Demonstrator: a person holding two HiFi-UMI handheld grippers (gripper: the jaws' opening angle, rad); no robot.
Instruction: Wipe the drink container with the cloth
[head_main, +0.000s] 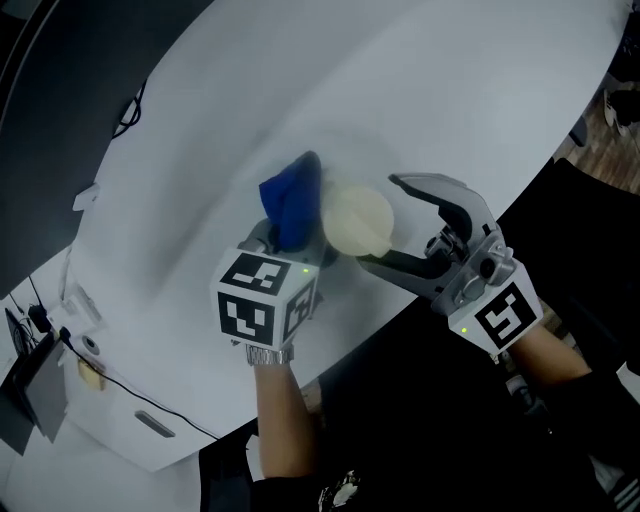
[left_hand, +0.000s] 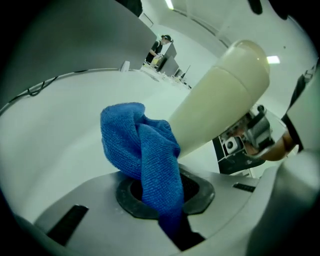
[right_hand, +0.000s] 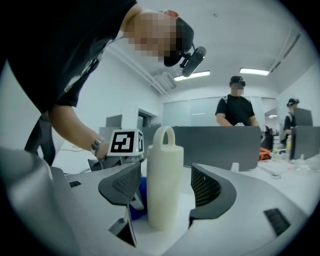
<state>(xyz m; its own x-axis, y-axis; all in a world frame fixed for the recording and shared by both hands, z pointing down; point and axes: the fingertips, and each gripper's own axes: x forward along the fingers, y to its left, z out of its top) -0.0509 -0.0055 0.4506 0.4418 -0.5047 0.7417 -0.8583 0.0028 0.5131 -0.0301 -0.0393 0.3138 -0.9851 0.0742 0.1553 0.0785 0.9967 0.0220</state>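
A cream drink container (head_main: 358, 222) with a loop handle on its cap stands upright on the white table (head_main: 420, 90). My right gripper (head_main: 381, 222) is open, with one jaw on each side of the container (right_hand: 164, 180); a gap shows at the right pad (right_hand: 204, 186). My left gripper (head_main: 283, 238) is shut on a bunched blue cloth (head_main: 292, 203). In the left gripper view the cloth (left_hand: 142, 150) rises from the jaws and rests against the lower side of the container (left_hand: 220, 105). The cloth (right_hand: 139, 202) peeks out behind the left pad.
The table's curved front edge (head_main: 400, 305) runs just under both grippers. A thin cable (head_main: 130, 105) lies at the far left. A white cabinet (head_main: 110, 400) stands at lower left. A person in black (right_hand: 235, 107) stands behind a grey partition (right_hand: 220, 145).
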